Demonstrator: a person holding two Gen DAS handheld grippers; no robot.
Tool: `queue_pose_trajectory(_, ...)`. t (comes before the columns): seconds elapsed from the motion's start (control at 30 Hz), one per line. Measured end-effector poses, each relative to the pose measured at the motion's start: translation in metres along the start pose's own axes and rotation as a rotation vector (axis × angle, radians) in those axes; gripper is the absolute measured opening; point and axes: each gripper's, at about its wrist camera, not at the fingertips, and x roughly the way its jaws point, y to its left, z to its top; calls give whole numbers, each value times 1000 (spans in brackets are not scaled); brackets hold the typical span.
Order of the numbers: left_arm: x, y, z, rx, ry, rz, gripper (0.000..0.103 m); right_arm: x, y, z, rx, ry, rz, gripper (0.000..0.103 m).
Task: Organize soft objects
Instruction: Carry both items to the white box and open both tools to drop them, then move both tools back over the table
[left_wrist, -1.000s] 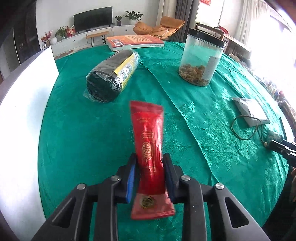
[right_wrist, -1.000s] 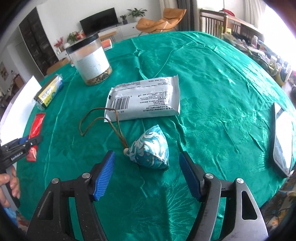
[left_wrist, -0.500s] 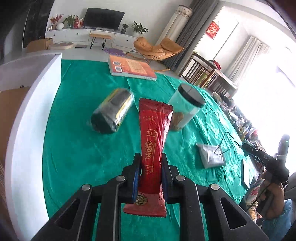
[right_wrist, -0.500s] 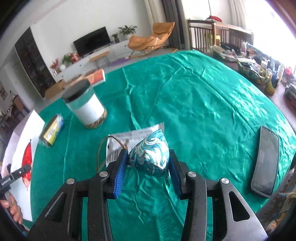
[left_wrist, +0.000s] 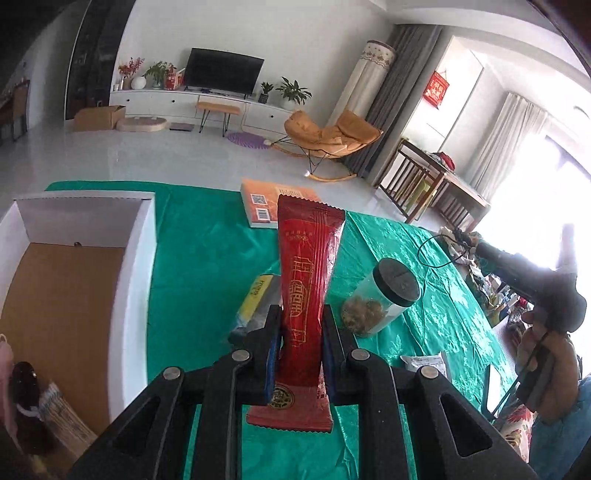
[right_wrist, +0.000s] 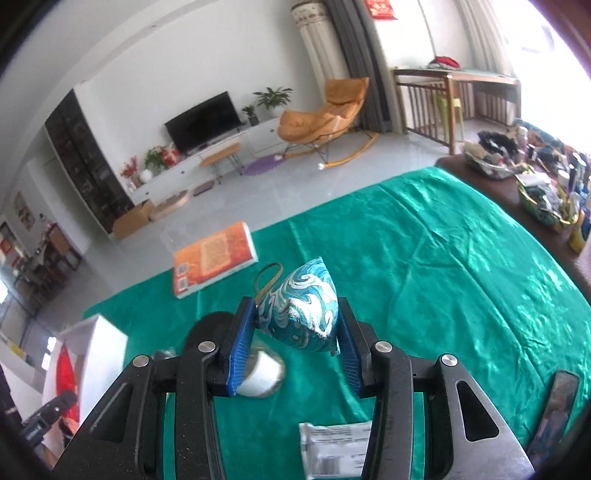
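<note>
Red foil sachet (left_wrist: 304, 295) stands upright, clamped in the left gripper (left_wrist: 300, 345) jaws above the table's green satin cloth (left_wrist: 207, 258). Only the left view shows the white cardboard box (left_wrist: 133, 266) interior. Right gripper (right_wrist: 295, 345) jaws pinch a teal wave-patterned fabric pouch (right_wrist: 301, 314); a black-lidded clear jar (left_wrist: 384, 302) lies below.

My left wrist camera looks along my fingers, high above the green tablecloth (left_wrist: 207, 258), toward the television at 11 o'clock. My right one faces likewise. Both share the orange book (left_wrist: 266, 206) (right_wrist: 214, 262) and the jar (left_wrist: 380, 302) (right_wrist: 255, 373).
</note>
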Motion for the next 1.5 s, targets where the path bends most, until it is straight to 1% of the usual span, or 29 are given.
queue_pose_trajectory(0.1, -38, 37, -1, -15, -36, 66, 20, -8, 75, -11, -87, 14, 142, 45)
queue_pose_trajectory(0.17, -64, 67, -4, -22, -54, 138, 20, -13, 130, -26, -133, 39, 260, 45)
queue_pose_trajectory(0.27, -98, 111, -16, -43, -48, 260, 20, -19, 213, -60, -231, 93, 417, 45)
queue_pose_trajectory(0.33, -119, 138, -32, -67, -46, 365, 21, -22, 259, -88, -283, 144, 513, 46)
queue_pose_trajectory(0.37, -127, 151, -40, -79, -33, 409, 21, -22, 277, -103, -292, 179, 566, 47)
queue_pose_trajectory(0.4, -134, 162, -49, -91, -20, 441, 21, -22, 292, -118, -294, 226, 628, 51)
queue_pose_trajectory(0.43, -138, 171, -60, -101, -5, 472, 23, -20, 304, -134, -295, 282, 685, 52)
queue_pose_trajectory(0.47, -142, 181, -68, -113, 9, 506, 31, -17, 313, -149, -306, 347, 726, 67)
queue_pose_trajectory(0.5, -144, 188, -77, -123, 16, 531, 55, -15, 320, -164, -322, 402, 738, 79)
queue_pose_trajectory(0.53, -146, 195, -85, -135, 17, 552, 74, -14, 323, -176, -338, 428, 731, 79)
queue_pose_trajectory(0.57, -147, 198, -92, -144, -1, 565, 103, -12, 321, -183, -354, 437, 721, 79)
queue_pose_trajectory(0.63, -152, 200, -102, -151, -68, 591, 103, -12, 312, -190, -385, 408, 676, 79)
queue_pose_trajectory(0.7, -150, 199, -104, -156, -70, 593, 103, -12, 293, -191, -395, 362, 615, 78)
queue_pose_trajectory(0.77, -148, 197, -101, -161, -89, 569, 103, -9, 268, -189, -386, 329, 559, 78)
queue_pose_trajectory(0.8, -149, 193, -100, -161, -104, 552, 103, -6, 254, -184, -383, 312, 527, 78)
queue_pose_trajectory(0.87, -145, 179, -96, -150, -124, 505, 103, -4, 222, -191, -391, 267, 441, 78)
queue_pose_trajectory(0.93, -139, 157, -91, -134, -136, 455, 103, 6, 187, -200, -397, 237, 328, 78)
queue_pose_trajectory(1.03, -126, 116, -92, -85, -138, 338, 103, 25, 124, -220, -378, 234, 139, 78)
queue_pose_trajectory(1.13, -109, 57, -97, 16, -113, 221, 103, 38, 60, -241, -318, 265, -2, 78)
queue_pose_trajectory(1.2, -95, 15, -108, 100, -79, 155, 103, 32, 31, -244, -271, 250, -46, 78)
queue_pose_trajectory(1.27, -71, -24, -124, 184, -9, 94, 103, 23, 11, -242, -237, 212, -86, 78)
queue_pose_trajectory(1.3, -58, -41, -132, 221, 32, 80, 103, 20, 3, -242, -222, 195, -105, 78)
queue_pose_trajectory(1.4, -4, -77, -158, 309, 125, 88, 103, 21, -13, -244, -158, 188, -131, 78)
queue_pose_trajectory(1.43, 14, -83, -165, 327, 146, 102, 103, 22, -19, -247, -137, 190, -133, 78)
queue_pose_trajectory(1.47, 34, -86, -170, 343, 161, 126, 103, 20, -20, -249, -143, 149, -127, 78)
queue_pose_trajectory(1.5, 49, -87, -174, 354, 169, 153, 103, 18, -18, -250, -133, 149, -122, 78)
